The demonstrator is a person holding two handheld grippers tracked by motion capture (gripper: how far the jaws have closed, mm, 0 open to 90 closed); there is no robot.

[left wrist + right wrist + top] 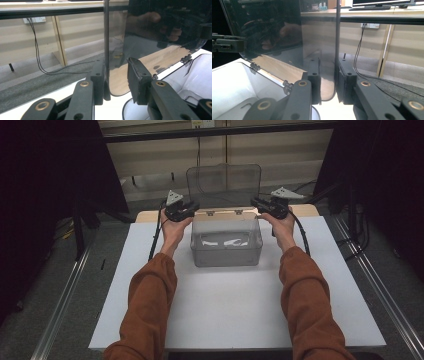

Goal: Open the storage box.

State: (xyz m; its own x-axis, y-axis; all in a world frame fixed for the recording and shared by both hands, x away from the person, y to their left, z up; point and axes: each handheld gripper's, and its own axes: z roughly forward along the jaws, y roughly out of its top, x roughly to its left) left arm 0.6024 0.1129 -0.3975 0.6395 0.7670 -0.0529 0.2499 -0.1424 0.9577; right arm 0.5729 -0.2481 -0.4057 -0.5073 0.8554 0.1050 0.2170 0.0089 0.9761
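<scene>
The person wears long rust-brown sleeves (150, 305), which come up from the bottom of the high view. Each hand has a black gripper: the left gripper (181, 211) and the right gripper (270, 207). Each one has a grey three-cornered plate on top and a black cable trailing down. Up close, the black jaws have round brass pins and small screws.

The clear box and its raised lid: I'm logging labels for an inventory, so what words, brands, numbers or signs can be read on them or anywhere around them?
None: no readable text in any view.
The clear box and its lid show no lettering.
The wall socket is too blurred to show any marking.
The bottles on the far desk are too small to read.
</scene>
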